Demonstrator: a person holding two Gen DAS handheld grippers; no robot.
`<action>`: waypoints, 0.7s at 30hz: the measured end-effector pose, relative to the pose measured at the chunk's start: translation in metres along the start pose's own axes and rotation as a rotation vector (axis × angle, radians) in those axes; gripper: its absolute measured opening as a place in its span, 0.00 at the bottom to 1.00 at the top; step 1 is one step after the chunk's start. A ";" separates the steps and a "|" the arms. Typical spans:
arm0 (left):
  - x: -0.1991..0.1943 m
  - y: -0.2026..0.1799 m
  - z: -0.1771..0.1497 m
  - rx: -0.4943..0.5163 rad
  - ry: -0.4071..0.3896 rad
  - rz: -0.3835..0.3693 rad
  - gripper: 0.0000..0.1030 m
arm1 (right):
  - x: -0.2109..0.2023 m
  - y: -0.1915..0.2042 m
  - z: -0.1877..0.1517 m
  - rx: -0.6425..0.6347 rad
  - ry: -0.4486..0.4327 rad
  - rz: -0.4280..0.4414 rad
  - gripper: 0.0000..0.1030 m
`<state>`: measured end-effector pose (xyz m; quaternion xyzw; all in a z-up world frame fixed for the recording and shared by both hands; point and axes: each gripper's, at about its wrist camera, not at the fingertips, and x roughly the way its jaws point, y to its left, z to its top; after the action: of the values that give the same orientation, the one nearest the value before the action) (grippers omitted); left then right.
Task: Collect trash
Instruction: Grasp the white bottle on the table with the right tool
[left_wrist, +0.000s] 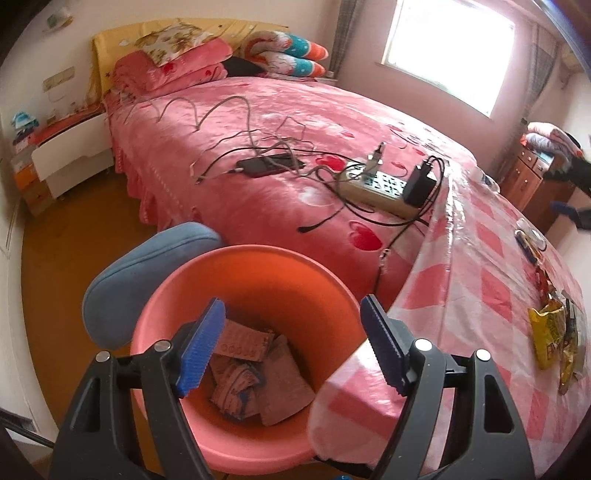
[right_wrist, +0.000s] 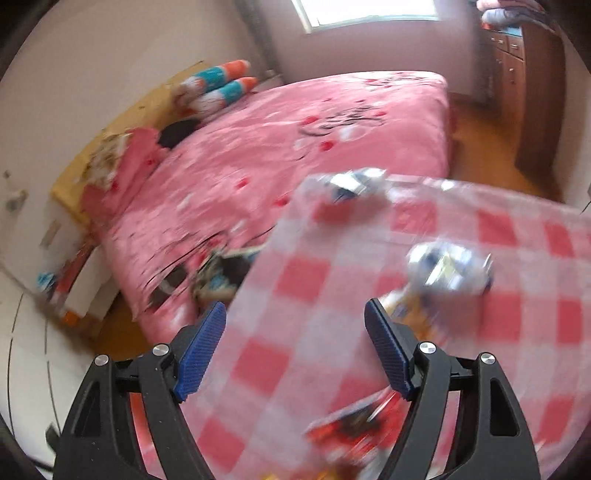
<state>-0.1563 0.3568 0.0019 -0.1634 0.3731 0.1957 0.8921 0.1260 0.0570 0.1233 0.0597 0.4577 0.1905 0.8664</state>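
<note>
My left gripper (left_wrist: 293, 345) hangs open over a pink bin (left_wrist: 258, 280) that stands beside the table; crumpled wrappers (left_wrist: 255, 373) lie at its bottom and nothing is between the blue pads. Yellow snack bags (left_wrist: 550, 332) lie on the pink-checked tablecloth (left_wrist: 480, 295) at the right. In the blurred right wrist view, my right gripper (right_wrist: 295, 349) is open and empty above the checked cloth (right_wrist: 295, 295). A crumpled white-and-blue wrapper (right_wrist: 448, 267) lies just beyond its right finger, another white-blue wrapper (right_wrist: 354, 182) sits at the table's far edge, and a red wrapper (right_wrist: 354, 424) lies near the bottom.
A bed with a pink cover (left_wrist: 240, 140) runs along the table, carrying a power strip (left_wrist: 384, 188), a phone (left_wrist: 269, 166) and tangled cables. A blue chair back (left_wrist: 147, 273) stands left of the bin. A wooden cabinet (right_wrist: 528, 74) is at the far right.
</note>
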 end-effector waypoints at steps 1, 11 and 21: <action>0.000 -0.004 0.001 0.010 -0.002 0.008 0.74 | 0.009 -0.006 0.015 -0.016 0.007 -0.032 0.75; 0.012 -0.021 0.009 0.072 0.033 0.071 0.74 | 0.128 -0.025 0.125 -0.125 0.130 -0.137 0.60; 0.020 -0.046 0.014 0.159 0.035 0.069 0.74 | 0.179 -0.021 0.136 -0.238 0.202 -0.130 0.47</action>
<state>-0.1134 0.3272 0.0035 -0.0827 0.4085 0.1931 0.8883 0.3334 0.1159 0.0578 -0.0924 0.5195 0.1917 0.8276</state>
